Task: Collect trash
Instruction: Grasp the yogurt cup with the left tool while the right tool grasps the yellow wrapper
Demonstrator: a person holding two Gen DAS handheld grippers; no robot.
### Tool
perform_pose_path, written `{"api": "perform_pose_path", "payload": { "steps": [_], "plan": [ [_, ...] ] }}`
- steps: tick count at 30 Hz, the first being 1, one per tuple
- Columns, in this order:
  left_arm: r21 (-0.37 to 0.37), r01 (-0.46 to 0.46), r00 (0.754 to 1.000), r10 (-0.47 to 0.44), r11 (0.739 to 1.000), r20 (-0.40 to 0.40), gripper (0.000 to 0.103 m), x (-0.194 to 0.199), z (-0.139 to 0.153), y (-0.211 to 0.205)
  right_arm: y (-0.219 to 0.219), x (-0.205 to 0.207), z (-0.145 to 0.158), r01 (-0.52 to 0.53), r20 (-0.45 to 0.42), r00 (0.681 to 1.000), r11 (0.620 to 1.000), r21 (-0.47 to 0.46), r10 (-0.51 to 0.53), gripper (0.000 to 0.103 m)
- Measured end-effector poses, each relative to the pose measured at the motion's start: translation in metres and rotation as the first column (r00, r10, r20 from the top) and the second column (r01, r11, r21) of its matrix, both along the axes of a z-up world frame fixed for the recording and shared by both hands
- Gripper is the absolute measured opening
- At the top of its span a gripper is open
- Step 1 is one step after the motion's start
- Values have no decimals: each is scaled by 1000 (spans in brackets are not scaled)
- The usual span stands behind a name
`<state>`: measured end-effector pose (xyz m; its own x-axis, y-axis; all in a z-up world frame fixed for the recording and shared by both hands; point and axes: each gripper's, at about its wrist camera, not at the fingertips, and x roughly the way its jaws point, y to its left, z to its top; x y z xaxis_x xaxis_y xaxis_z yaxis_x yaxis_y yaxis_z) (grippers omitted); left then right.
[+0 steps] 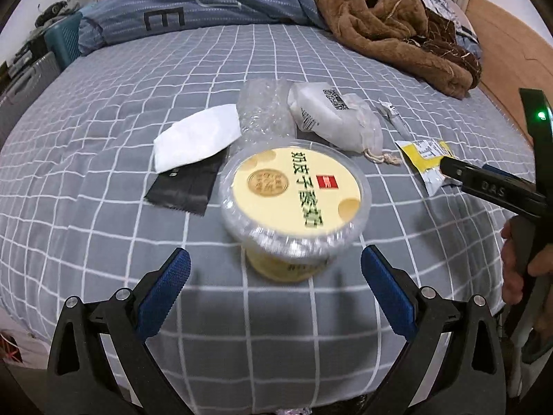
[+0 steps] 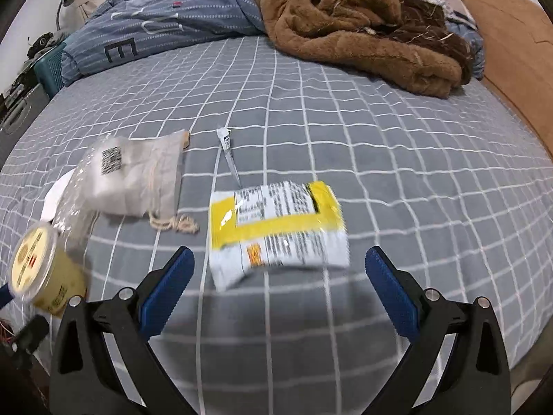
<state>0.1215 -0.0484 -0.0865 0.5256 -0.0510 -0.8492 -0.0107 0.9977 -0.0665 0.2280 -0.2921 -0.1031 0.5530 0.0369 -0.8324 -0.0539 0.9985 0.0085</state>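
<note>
Grey checked bedding point(image 1: 103, 138) covers the bed where the trash lies scattered, with a brown fleece point(image 2: 363, 27) and a blue quilt point(image 1: 193, 3) heaped at the far end.

Left gripper point(image 1: 275, 263) is spread wide, pinching nothing, its blue pads standing either side of the yellow lidded cup point(image 1: 293, 193), which sits upright just beyond the fingertips and dead ahead; the cup looks about as wide as the gap, so a straight push forward should bracket it.

Right gripper point(image 2: 279, 263) is likewise spread and empty. The yellow and white wrapper point(image 2: 276, 228) lies flat just past its tips, centred between them, long axis running left to right across the fingers. It may be lifted slightly at its near edge, though blur makes that uncertain.

Farther out and between the two: a white drawstring pouch point(image 2: 138, 176), a thin sachet point(image 2: 228, 152), clear bubble wrap point(image 1: 264, 110), a white paper point(image 1: 197, 135) and a black sheet point(image 1: 186, 186). Each gripper is nearer its own target.
</note>
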Motion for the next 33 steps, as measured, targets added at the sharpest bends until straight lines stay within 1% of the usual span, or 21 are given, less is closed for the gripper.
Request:
{"api": "perform_pose_path", "payload": {
  "steps": [2,5,6,10,11,12,13,14,15,16,18,19,22,23,24,27,29,30,33],
  "plan": [
    [-2,-1,1000,1,1000,-1,97,7,-2,-2,2,10,-9,6,-16,1000,1000,-5,-6,95],
    [4,8,1000,-8,1000,6,95,13,-6,-7,0,22,-25,42,-51,998,999,18,-41,95],
    [1,7,1000,-7,1000,5,93,15,-8,-7,0,24,-29,46,-56,997,998,34,-44,95],
    [-1,11,1000,-11,1000,-1,84,21,-12,-12,3,29,-38,47,-55,997,999,2,-46,95],
    [-2,15,1000,-15,1000,-5,79,22,-13,-15,4,30,-39,43,-55,998,999,-8,-44,93],
    [2,14,1000,-14,1000,-4,77,22,-14,-16,5,32,-41,40,-62,997,999,-18,-41,89],
    [9,10,1000,-10,1000,5,75,22,-13,-16,4,33,-42,42,-67,997,999,-16,-42,88],
    [16,6,1000,-6,1000,12,73,22,-14,-16,2,34,-42,48,-73,996,999,-7,-49,84],
    [13,4,1000,-5,1000,13,73,22,-14,-16,1,36,-41,48,-77,996,999,-6,-48,78],
    [6,0,1000,0,1000,12,73,22,-15,-15,0,36,-41,47,-80,996,999,-7,-47,75],
    [-2,-9,1000,9,1000,12,73,22,-15,-13,0,39,-40,40,-96,995,999,-8,-40,62],
    [-4,-11,1000,11,1000,12,73,22,-15,-13,-1,39,-40,37,-101,994,999,-8,-38,59],
    [-5,-20,1000,20,1000,14,72,20,-15,-13,-4,40,-38,34,-112,993,999,-5,-34,44],
    [-6,-24,1000,24,1000,15,72,19,-14,-13,-4,38,-36,34,-107,994,999,-7,-34,39],
    [-7,-26,1000,26,1000,16,72,19,-14,-13,-4,35,-35,37,-100,994,999,-19,-39,23],
    [-19,-29,999,29,999,19,72,15,-12,-12,-3,24,-31,37,-68,997,999,-38,-40,21],
    [-23,-30,999,31,999,22,72,13,-11,-12,-5,21,-31,42,-67,997,999,-33,-45,21],
    [-23,-31,999,32,999,23,72,12,-10,-11,-7,19,-30,52,-61,997,998,-29,-54,18],
    [-21,-37,999,38,999,27,72,9,-8,-11,-10,16,-27,59,-56,997,998,-30,-61,15]
  ]
}}
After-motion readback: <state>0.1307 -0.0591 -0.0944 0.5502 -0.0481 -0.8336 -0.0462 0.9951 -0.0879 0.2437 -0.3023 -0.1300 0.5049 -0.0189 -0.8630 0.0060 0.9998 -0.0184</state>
